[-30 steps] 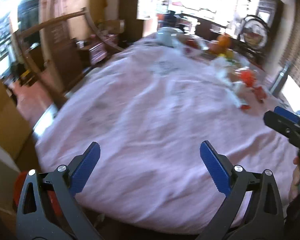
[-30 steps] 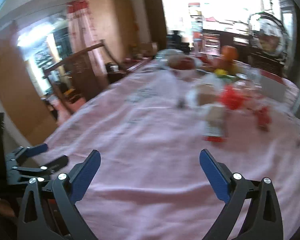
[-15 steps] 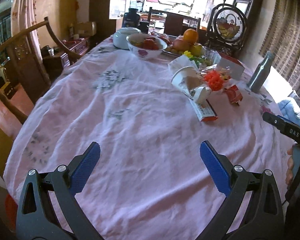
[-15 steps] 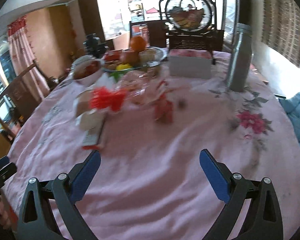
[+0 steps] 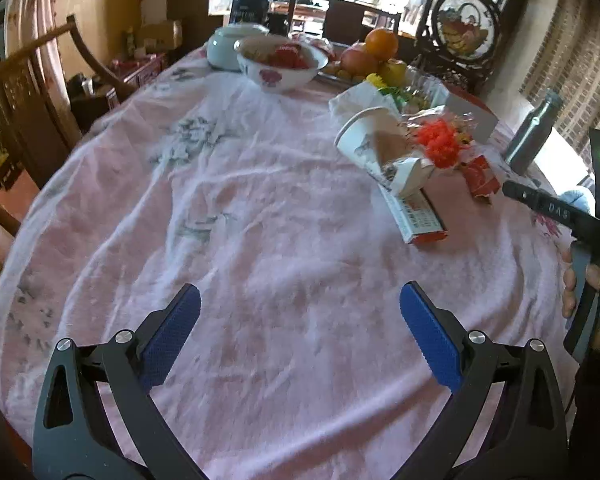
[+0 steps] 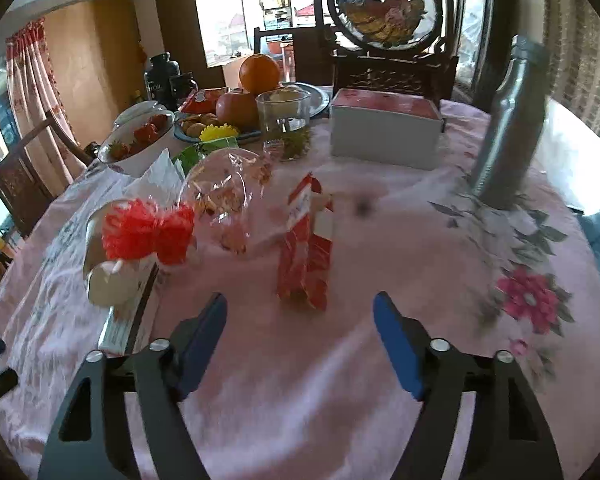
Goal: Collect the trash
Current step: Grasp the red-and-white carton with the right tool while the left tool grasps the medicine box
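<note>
The red wrapper (image 6: 306,248) stands just ahead of the right tool (image 6: 300,344), long axis upright; its jaws, narrowing, are empty. The left tool (image 5: 300,332), wide, is farther off.

I see a pink floral cloth (image 6: 380,240) covering the counter. At the far end, a bowl of strawberries (image 6: 140,140) sits beside a white lidded pot (image 5: 230,46). Next to them, a tray holds an orange (image 6: 259,73) stacked on apples (image 6: 236,108), with a clear glass (image 6: 284,114) just in front. A white box with a red top (image 6: 384,130) stands to the right, and a grey metal bottle (image 6: 508,128) stands upright further right. Behind the box I see a dark carved stand with a round picture (image 6: 384,4). A wooden chair (image 5: 32,80) stands at the left edge.
</note>
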`<state>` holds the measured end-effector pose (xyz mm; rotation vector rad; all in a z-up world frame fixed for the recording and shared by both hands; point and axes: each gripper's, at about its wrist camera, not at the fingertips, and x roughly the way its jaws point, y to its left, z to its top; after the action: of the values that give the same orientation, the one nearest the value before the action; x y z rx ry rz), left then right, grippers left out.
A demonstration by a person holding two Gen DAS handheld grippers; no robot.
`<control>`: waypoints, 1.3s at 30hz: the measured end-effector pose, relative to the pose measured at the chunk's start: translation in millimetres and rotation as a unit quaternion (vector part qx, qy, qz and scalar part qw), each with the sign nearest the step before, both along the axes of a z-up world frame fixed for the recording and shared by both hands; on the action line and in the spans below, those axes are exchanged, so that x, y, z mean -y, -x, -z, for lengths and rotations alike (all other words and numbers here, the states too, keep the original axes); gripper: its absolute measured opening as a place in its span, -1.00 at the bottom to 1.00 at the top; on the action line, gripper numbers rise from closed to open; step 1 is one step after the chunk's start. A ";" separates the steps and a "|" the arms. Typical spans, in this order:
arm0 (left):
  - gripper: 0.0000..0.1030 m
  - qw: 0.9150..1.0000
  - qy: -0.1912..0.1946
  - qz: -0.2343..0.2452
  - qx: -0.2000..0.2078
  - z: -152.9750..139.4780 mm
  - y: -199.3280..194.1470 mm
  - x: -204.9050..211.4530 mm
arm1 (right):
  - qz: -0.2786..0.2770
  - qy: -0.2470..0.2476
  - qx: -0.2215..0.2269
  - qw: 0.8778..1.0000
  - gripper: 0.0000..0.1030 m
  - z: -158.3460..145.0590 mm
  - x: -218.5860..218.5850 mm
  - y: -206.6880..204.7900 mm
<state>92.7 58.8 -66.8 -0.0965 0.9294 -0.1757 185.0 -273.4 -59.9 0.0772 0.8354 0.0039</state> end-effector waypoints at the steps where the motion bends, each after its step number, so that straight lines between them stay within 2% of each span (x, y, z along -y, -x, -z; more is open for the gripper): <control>1: 0.86 1.000 0.003 -0.002 -0.002 1.9 -2.0 -0.8 | 0.001 0.000 -0.003 1.000 0.32 2.0 -0.2 -6.9; 8: 0.86 1.000 0.002 0.004 -0.011 9.8 -15.2 3.5 | -0.001 0.003 -0.031 1.000 -0.13 18.2 -3.8 -38.8; 10: 0.86 1.000 0.002 0.008 -0.014 11.3 -17.8 6.4 | 0.001 -0.002 -0.037 0.999 -0.18 22.3 -3.2 -45.0; 13: 0.87 1.000 -0.001 0.015 -0.018 13.1 -21.9 12.8 | -0.004 -0.012 -0.047 0.999 -0.59 28.5 -3.1 -52.1; 14: 0.87 1.000 -0.002 0.017 -0.019 13.3 -22.9 14.9 | -0.008 -0.018 -0.050 0.999 -0.83 29.6 -3.6 -54.2; 15: 0.87 1.000 -0.002 0.020 -0.019 13.1 -23.6 17.3 | -0.011 -0.023 -0.052 0.998 -0.90 30.7 -3.7 -55.4; 20: 0.87 1.000 -0.002 0.027 -0.015 9.6 -23.8 27.2 | -0.007 -0.050 -0.033 0.998 -0.95 22.7 1.9 -43.5; 26: 0.87 0.999 -0.003 0.038 -0.021 9.3 -27.2 44.3 | 0.011 -0.098 -0.002 0.995 -0.95 8.8 15.7 -3.6; 31: 0.87 0.998 -0.004 0.047 -0.032 12.5 -36.6 68.3 | 0.023 -0.123 0.011 0.992 -0.95 14.1 26.2 16.8; 39: 0.87 0.997 -0.028 0.041 -0.064 23.8 -62.7 113.0 | 0.005 -0.158 0.008 0.987 -0.94 21.9 35.5 18.9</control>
<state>155.4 -54.1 -90.6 -0.0179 1.0663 -0.2217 166.1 -308.9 -81.9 0.3796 0.8122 0.1279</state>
